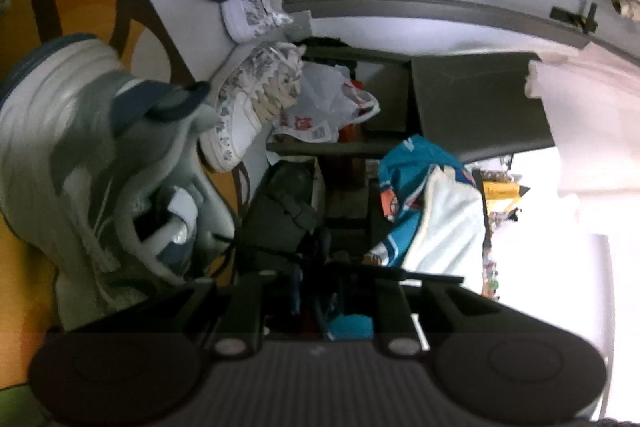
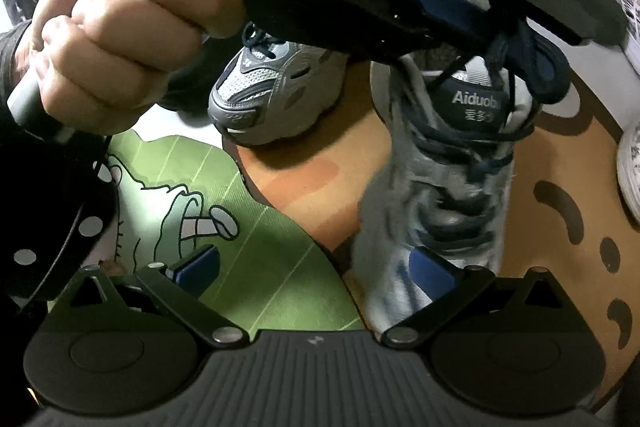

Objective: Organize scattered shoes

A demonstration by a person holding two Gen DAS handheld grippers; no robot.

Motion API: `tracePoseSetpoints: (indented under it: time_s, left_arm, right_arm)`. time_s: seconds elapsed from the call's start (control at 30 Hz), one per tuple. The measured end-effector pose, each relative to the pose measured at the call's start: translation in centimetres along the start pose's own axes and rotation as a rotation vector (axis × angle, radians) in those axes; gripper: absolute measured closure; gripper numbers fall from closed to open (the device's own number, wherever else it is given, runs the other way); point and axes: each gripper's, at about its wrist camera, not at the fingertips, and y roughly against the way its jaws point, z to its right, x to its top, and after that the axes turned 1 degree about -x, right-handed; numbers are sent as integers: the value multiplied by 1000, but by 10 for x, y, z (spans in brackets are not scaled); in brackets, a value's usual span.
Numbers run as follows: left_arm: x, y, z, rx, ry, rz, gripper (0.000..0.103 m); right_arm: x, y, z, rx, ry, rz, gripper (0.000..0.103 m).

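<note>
Right wrist view: left gripper (image 2: 472, 23) clamped on tongue and laces of grey sneaker (image 2: 452, 163), hanging toe-down over mat (image 2: 304, 167). Its mate (image 2: 276, 91) sits just beside, upright. Right gripper (image 2: 316, 271) spread wide, empty, near hanging toe.

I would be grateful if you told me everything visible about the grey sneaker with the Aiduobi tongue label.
The grey sneaker looks like mesh with synthetic overlays, light grey with darker grey and navy trim, dark navy laces and a navy tongue label lettered Aiduobi. It hangs toe-down above the orange patterned mat, blurred. The left gripper is shut on its laces at the tongue. The right gripper's blue pad lies in front of its toe; contact is unclear. Its matching mate rests on the mat behind it.
</note>
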Motion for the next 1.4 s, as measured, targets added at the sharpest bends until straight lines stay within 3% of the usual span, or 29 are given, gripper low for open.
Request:
tracePoseSetpoints:
  time_s: [0.2,0.5,0.83,1.03,1.17,1.4]
  left_arm:
    - [4,5,3,-27,-5,19,87]
    - [9,12,-10,38,10,35,87]
    - [11,15,-12,49,13,37,87]
    - [11,15,-11,48,5,29,87]
    - [8,12,-5,55,-24,-12,87]
    - [-1,-1,5,23,-63,-94,87]
  right_arm:
    - [10,-10,2,-7,-16,19,0]
    - [21,-12,4,-45,5,47,0]
    - [24,11,27,-137,15,86,0]
    - [22,28,40,-226,89,102,0]
    - [17,37,52,-286,121,111,0]
    - [11,41,58,-309,205,100,0]
